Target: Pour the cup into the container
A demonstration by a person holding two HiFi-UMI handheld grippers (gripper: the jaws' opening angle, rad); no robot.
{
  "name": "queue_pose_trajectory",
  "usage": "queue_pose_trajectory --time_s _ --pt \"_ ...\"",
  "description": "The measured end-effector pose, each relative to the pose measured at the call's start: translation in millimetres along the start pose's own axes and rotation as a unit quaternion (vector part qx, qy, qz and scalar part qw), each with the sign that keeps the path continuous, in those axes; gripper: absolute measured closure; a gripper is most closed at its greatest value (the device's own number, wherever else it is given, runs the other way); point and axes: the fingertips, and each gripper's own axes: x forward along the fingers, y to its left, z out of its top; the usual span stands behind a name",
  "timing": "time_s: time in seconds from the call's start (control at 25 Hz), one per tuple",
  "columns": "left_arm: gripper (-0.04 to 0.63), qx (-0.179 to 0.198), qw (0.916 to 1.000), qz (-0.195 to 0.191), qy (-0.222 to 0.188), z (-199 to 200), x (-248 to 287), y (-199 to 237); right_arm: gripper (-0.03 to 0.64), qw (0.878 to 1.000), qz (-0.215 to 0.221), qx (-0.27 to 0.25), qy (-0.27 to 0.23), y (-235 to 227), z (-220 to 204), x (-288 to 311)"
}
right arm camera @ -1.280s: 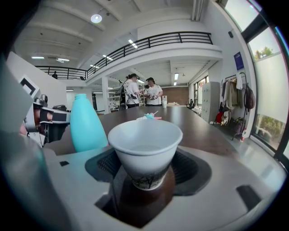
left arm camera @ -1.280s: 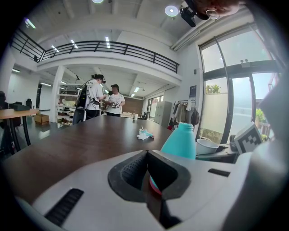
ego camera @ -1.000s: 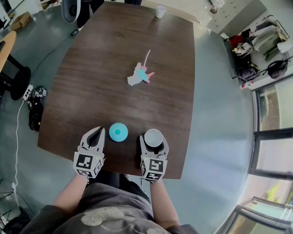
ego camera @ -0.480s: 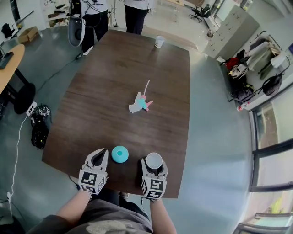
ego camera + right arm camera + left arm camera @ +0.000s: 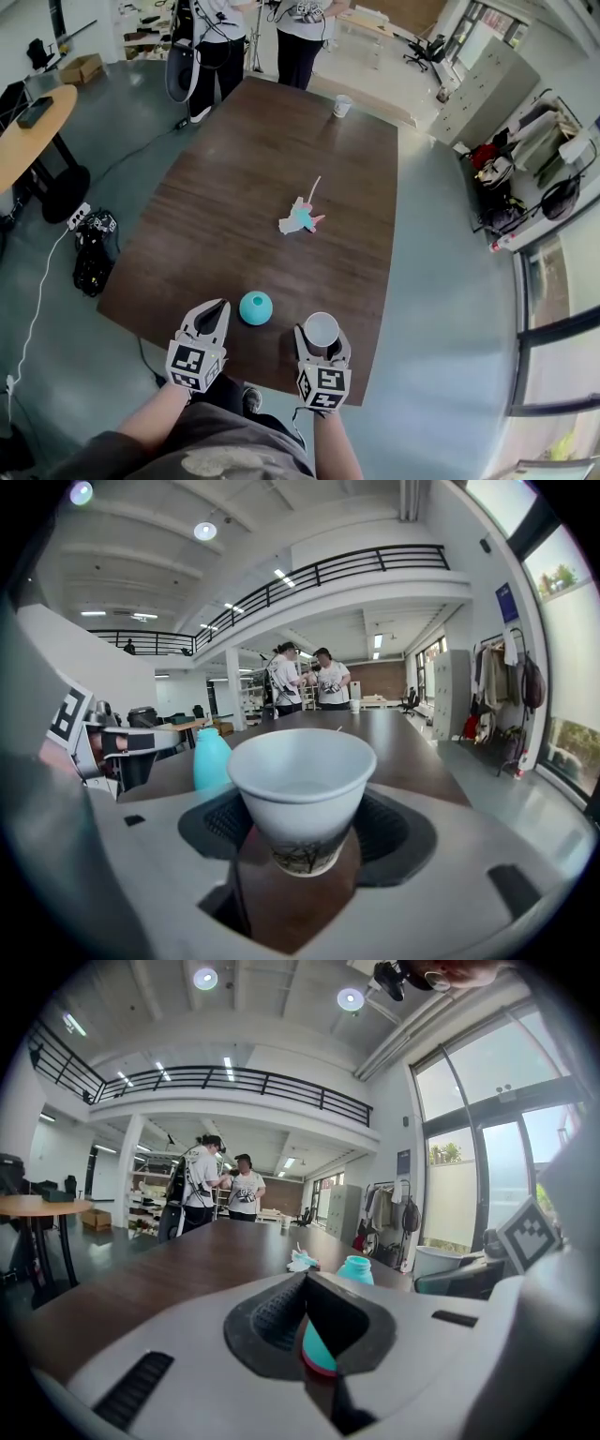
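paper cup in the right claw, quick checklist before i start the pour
1. Cup gripped on both sides by right claw: ok.
2. Cup upright, rim level: ok.
3. Something in the cup to pour: cannot tell, the inside just looks white.
4. Teal container upright on the table, just left of the cup and apart from it: ok.
5. Container mouth open: cannot tell.
6. Left claw steadying the container: not ok, it is shut, empty and beside it.
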Motion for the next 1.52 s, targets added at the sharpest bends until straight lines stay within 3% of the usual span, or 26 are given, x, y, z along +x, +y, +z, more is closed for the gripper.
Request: queue_pose_trajectory --time_s 0.72,1.0,1.52 --pt "0.588 -0.016 0.9991 0.011 -0.039 31 -57 -24 0.311 0.998 0.055 -0.018 -0.024 37 39 -50" --pt "0.588 -0.004 0.9996 -0.01 -0.025 28 -49 -22 0.311 0.997 0.067 -0.019 -0.02 53 44 -48" --pt "0.588 -0.013 0.9982 -0.058 -0.013 37 -19 1 0.311 0.998 0.04 -0.037 0.01 74 43 -17"
